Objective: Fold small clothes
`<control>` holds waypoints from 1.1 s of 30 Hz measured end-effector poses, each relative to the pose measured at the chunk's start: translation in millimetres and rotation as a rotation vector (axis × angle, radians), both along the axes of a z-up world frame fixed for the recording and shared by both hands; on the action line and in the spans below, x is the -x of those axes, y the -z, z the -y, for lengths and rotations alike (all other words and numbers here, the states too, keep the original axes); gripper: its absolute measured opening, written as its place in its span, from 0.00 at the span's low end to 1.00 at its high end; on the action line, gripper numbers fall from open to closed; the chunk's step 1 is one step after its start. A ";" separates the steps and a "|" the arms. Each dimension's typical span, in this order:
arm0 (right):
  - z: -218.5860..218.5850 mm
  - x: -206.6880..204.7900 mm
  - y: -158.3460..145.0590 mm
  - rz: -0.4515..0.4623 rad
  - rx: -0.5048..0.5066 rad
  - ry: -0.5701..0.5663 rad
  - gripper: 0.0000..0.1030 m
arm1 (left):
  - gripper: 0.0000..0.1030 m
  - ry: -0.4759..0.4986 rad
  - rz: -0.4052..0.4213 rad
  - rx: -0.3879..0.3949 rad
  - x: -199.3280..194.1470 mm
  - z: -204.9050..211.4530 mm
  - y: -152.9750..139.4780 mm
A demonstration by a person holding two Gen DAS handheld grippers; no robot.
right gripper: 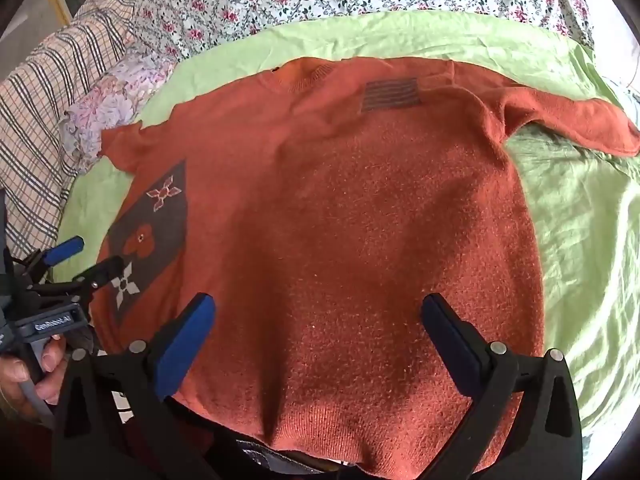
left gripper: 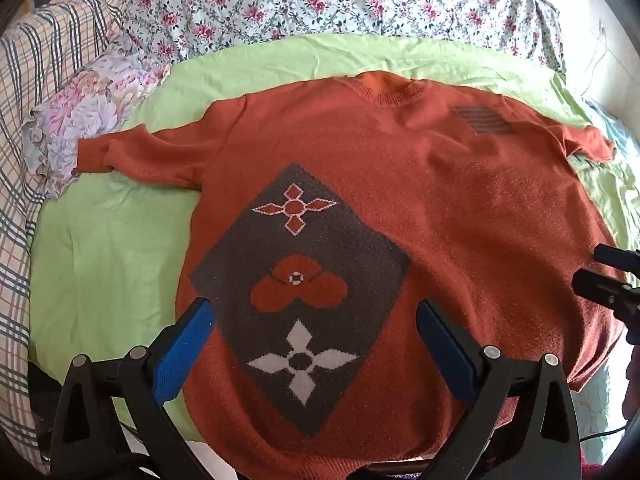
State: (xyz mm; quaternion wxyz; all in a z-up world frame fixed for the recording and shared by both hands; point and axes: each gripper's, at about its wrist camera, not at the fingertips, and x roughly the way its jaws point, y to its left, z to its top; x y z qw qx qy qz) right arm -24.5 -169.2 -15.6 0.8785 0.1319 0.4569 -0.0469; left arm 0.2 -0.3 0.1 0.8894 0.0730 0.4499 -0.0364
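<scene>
Soft, limp sweater [left gripper: 460, 208] lies flat; our left gripper [left gripper: 316, 320] and right gripper [right gripper: 318, 316] gape wide, empty. We judge sleeve edges best.

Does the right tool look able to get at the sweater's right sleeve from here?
Probably yes: the right tool hangs open over the sweater, and the sleeve lies flat on the green sheet with nothing on it.
</scene>
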 end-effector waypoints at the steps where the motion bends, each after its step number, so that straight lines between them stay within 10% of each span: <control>1: -0.7 0.3 0.4 -0.005 0.001 -0.003 1.00 | 0.98 0.002 -0.001 -0.002 -0.3 0.6 0.0; 33: -6.4 0.6 1.9 -0.027 -0.025 -0.020 1.00 | 0.98 0.013 -0.002 -0.014 1.3 6.2 -4.8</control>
